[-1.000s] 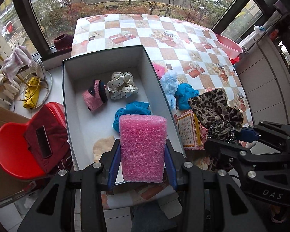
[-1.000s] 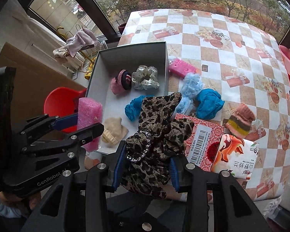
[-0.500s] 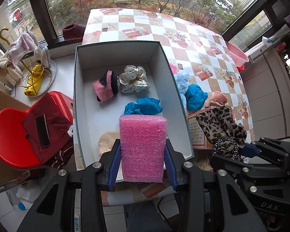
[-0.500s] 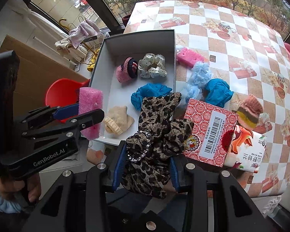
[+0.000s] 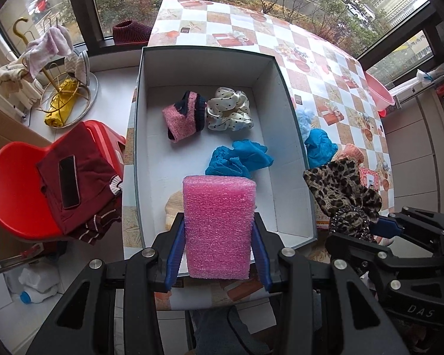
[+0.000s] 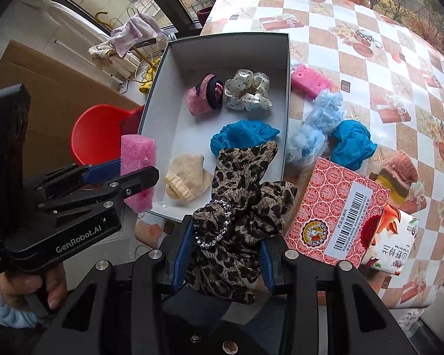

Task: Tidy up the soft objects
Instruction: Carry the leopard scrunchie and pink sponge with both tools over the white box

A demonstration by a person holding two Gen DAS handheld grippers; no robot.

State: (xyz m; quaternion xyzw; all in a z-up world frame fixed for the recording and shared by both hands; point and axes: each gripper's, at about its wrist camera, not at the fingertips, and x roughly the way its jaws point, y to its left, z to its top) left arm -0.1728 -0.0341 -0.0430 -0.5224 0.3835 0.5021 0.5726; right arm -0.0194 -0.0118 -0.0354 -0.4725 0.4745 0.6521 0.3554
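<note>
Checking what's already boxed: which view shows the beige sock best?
The right wrist view: the beige sock lies in plain sight on the floor of the box, ribbed cuff visible. In the left wrist view the pink foam in the left gripper hides nearly all of the sock, leaving only an edge.

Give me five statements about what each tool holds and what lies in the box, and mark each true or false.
1. The left tool is shut on a pink foam block. True.
2. The right tool holds a blue cloth. False: it is shut on a leopard-print scrunchie.
3. The polka-dot scrunchie lies inside the white box. True.
4. The red patterned carton lies inside the box. False: it lies on the checked tablecloth, outside the box.
5. The box holds nothing yet. False: a pink-and-navy knit piece, a blue cloth and a beige piece also lie in it.
</note>
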